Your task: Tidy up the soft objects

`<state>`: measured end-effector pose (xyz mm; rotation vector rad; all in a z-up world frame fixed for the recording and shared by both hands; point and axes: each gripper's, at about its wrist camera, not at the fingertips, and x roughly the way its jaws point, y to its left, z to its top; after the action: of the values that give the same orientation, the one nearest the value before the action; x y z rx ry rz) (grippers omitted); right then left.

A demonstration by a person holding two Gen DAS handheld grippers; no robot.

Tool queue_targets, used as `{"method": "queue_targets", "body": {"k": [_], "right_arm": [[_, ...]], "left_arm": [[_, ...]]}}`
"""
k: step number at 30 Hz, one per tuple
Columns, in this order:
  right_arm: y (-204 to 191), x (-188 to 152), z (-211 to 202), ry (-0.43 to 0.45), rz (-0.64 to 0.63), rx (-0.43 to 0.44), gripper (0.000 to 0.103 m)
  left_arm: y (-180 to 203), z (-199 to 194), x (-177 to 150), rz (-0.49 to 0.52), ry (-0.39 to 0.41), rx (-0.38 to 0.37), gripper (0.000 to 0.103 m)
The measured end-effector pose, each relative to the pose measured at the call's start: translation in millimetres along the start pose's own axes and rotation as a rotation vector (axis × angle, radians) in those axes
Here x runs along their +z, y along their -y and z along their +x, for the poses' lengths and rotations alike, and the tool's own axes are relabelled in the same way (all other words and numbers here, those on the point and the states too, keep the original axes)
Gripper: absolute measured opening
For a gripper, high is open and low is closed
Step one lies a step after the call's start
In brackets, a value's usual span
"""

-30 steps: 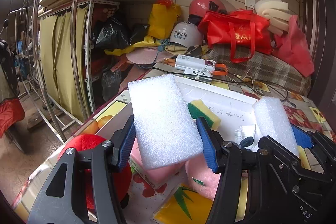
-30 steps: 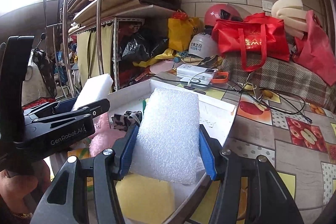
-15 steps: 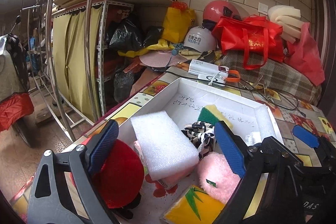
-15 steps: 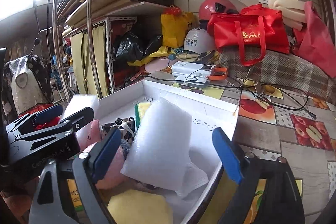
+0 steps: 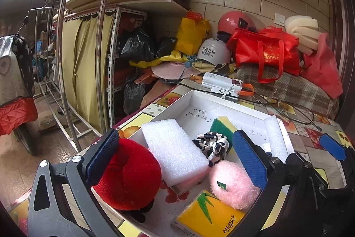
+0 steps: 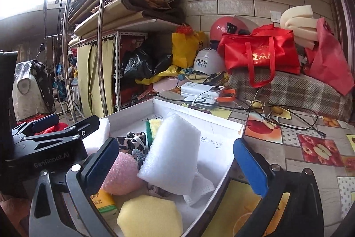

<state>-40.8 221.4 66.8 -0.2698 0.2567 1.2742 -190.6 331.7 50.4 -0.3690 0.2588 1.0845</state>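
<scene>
Room: cluttered storage corner, brick wall behind, curtained metal shelving at left, helmets and red bags piled at the back of a table with a fruit-print cloth.
Carrier: shallow white cardboard box on the table, its far edge near a white power bank and loose cables.
Left edge of box: red plush toy sits over the rim, half in and half out. Risk: a nudge from the left gripper's near finger, just beside it, could tip it off the table edge.
Left gripper: jaws opening to full width, holding nothing; the flat white foam block lies between the pads, untouched, resting tilted on a pink item. Risk: it may slide off that perch.
Centre of box: black-and-white scrunchie, green-yellow sponge, pink fluffy ball, yellow tissue pack at the near edge.
Right gripper: jaws spread fully, empty; bubbled white foam piece stands on end between them, leaning against the pile. Risk: it looks top-heavy and could topple toward the right rim or out if a finger brushes it on withdrawal.
Near right corner: yellow sponge and a face mask crowd the rim; the two grippers sit close and could collide.
</scene>
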Motion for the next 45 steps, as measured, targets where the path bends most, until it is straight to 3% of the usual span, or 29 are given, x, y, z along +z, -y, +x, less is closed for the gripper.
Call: {"method": "queue_targets", "body": {"k": [5, 8, 12, 19, 25, 30, 34, 41, 45], "right_arm": [[19, -8, -14, -0.027, 0.052, -0.117, 0.103], [32, -14, -25, -0.039, 0.088, -0.122, 0.103], [40, -23, -52, -0.005, 0.105, -0.137, 0.103], [43, -40, -104, 0.068, 0.100, -0.136, 0.103], [44, -55, -149, 0.058, 0.088, -0.140, 0.103], [53, -62, -188, 0.105, 0.185, -0.191, 0.103], [57, -67, -195, 0.109, 0.219, -0.220, 0.103], [64, -75, -179, 0.013, 0.257, -0.153, 0.103], [65, -77, -184, 0.029, 0.269, -0.143, 0.103]], "left_arm": [[14, -17, -8, 0.051, 0.013, -0.003, 0.103], [26, -31, -15, 0.099, 0.028, 0.005, 0.103], [42, -47, -28, 0.142, -0.008, -0.014, 0.103], [53, -85, -46, 0.138, -0.031, -0.102, 0.103], [66, -129, -62, 0.181, -0.013, -0.149, 0.103], [85, -144, -72, 0.246, -0.077, -0.121, 0.103], [96, -142, -78, 0.294, -0.102, -0.088, 0.103], [97, -137, -79, 0.302, -0.103, -0.071, 0.103], [93, -135, -79, 0.285, -0.113, -0.039, 0.103]]}}
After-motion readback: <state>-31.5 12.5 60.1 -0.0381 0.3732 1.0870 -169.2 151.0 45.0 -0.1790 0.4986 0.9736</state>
